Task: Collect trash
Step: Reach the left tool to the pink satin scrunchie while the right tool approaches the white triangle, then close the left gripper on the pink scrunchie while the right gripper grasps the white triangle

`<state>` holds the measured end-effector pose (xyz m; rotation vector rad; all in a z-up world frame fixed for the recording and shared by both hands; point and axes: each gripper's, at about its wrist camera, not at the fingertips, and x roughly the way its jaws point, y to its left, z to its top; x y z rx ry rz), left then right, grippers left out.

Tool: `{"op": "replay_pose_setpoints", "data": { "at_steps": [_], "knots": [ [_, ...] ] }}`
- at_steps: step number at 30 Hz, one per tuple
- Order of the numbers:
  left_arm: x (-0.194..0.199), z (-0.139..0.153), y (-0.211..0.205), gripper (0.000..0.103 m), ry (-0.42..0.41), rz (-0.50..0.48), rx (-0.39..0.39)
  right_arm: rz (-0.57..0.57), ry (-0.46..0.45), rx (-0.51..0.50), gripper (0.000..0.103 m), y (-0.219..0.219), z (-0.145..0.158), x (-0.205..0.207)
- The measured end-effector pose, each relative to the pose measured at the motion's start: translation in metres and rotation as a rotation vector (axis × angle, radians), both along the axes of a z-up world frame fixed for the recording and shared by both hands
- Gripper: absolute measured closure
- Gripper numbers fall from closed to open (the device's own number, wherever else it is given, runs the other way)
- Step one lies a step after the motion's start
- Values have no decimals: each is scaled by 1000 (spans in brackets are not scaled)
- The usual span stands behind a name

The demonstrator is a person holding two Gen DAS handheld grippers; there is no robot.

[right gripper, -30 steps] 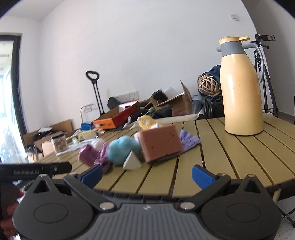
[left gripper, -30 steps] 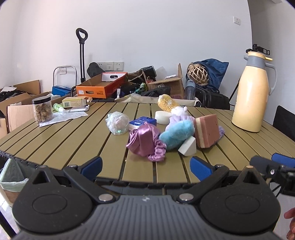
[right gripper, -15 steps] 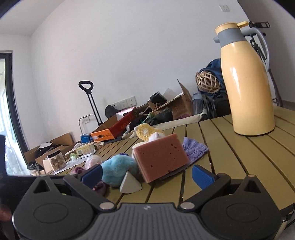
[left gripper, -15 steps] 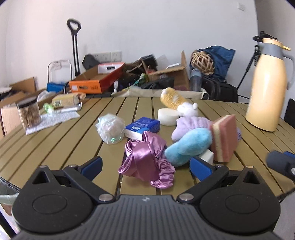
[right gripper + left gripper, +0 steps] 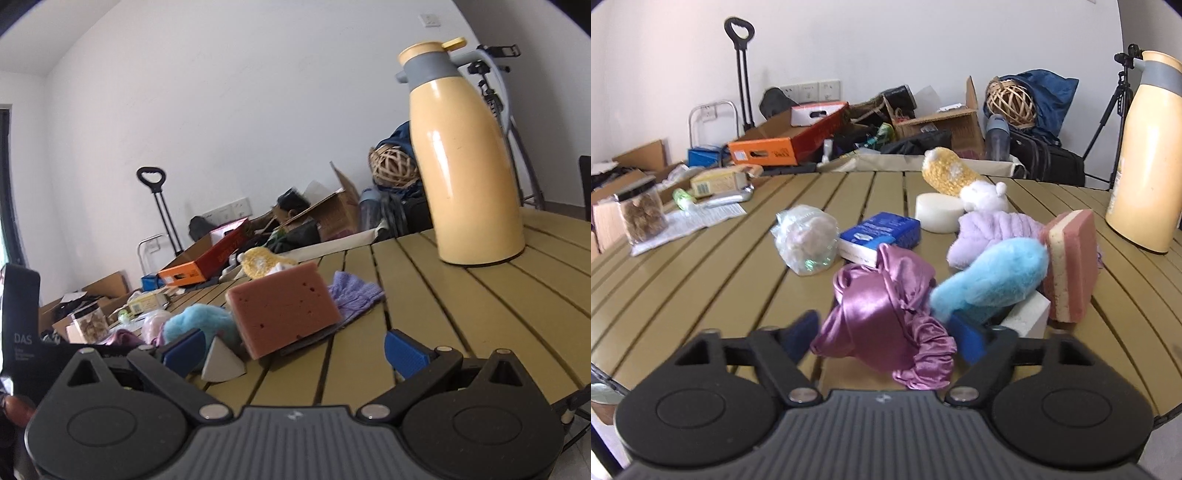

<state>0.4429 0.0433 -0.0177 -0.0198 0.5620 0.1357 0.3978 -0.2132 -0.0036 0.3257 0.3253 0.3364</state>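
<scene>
A pile lies on the slatted table (image 5: 713, 288): a purple satin scrunchie cloth (image 5: 886, 314), a blue fluffy piece (image 5: 993, 280), a pink-and-yellow sponge (image 5: 1071, 266), a lilac fluffy cloth (image 5: 990, 229), a white foam wedge (image 5: 1030, 314), a clear plastic bag ball (image 5: 809, 240) and a blue box (image 5: 882, 232). My left gripper (image 5: 886, 336) is open, its fingers on either side of the satin cloth. My right gripper (image 5: 295, 350) is open just in front of the sponge (image 5: 284, 314) and the wedge (image 5: 221, 363).
A tall yellow thermos (image 5: 1148, 155) stands at the table's right side; it also shows in the right wrist view (image 5: 465, 162). A jar (image 5: 642, 214), papers and packets lie at the table's left. Boxes and bags crowd the floor behind.
Both grippers have moved forward toward the pile. The left fingers have narrowed and now flank the satin cloth. The right gripper has come close to the sponge.
</scene>
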Motion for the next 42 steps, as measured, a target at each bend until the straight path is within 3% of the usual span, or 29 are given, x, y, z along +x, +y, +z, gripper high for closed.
{"op": "replay_pose_setpoints", "data": {
  "at_steps": [7, 10, 18, 25, 32, 36, 39, 42],
  "knots": [
    [1, -2, 9, 59, 2, -44, -85, 2, 19, 21, 0, -1, -4, 2],
    [0, -2, 12, 64, -4, -45, -89, 6, 26, 31, 0, 1, -4, 3],
    [-8, 2, 24, 66, -16, -15, -101, 23, 85, 51, 0, 9, -7, 10],
    [-23, 14, 35, 66, -70, -8, -108, -5, 37, -71, 0, 40, 2, 5],
    [-35, 22, 47, 66, -106, 1, -111, -17, 80, -180, 0, 82, 1, 14],
    [-41, 23, 54, 66, -107, 1, -116, -25, 79, -166, 0, 97, -2, 18],
    [-44, 24, 60, 66, -112, 6, -120, -21, 61, -178, 2, 111, -2, 19],
    [-47, 25, 65, 66, -118, 10, -124, 1, 75, -183, 12, 124, -5, 24]
  ]
}}
